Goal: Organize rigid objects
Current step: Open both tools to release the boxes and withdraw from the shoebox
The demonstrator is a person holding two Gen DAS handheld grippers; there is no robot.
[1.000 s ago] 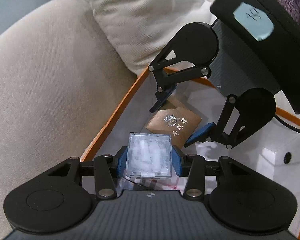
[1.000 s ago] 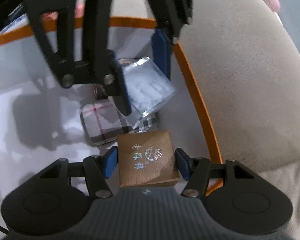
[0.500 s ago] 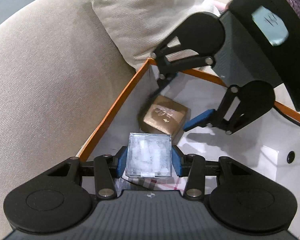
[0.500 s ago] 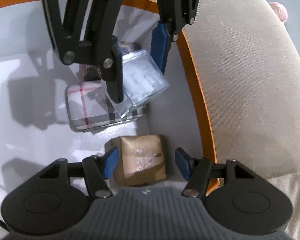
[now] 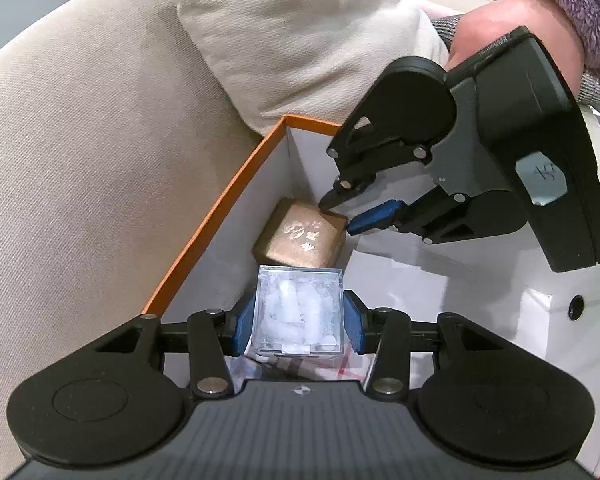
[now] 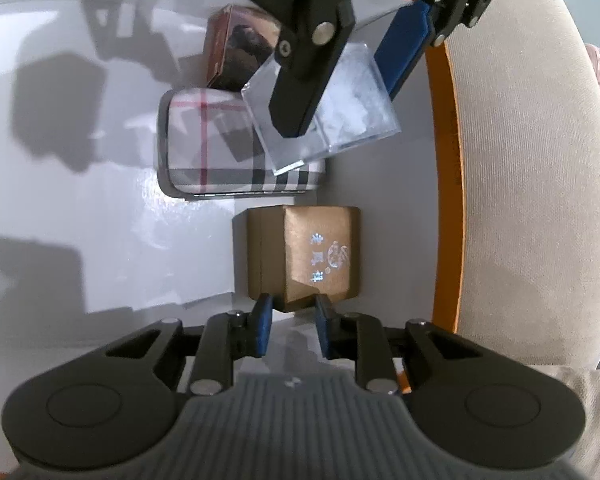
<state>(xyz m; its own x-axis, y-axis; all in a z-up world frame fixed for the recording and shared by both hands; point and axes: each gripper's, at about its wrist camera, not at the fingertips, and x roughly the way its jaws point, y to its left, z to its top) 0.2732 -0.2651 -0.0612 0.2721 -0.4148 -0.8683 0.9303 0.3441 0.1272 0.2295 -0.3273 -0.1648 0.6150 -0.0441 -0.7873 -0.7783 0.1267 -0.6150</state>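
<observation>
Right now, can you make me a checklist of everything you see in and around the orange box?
Surface: white floor of the orange-rimmed box, which sits on a beige sofa.
Job's things: gold box lies in the corner by the wall; clear plastic box is held above the plaid case; dark brown box stands behind the plaid case.
Clutter: nothing seen.
Grippers: left gripper is shut on the clear plastic box; right gripper has its fingers apart, holding nothing, tips by the gold box.
Cables: nothing seen.
Surroundings: cream cushion; purple fuzzy sleeve on the person's arm.
</observation>
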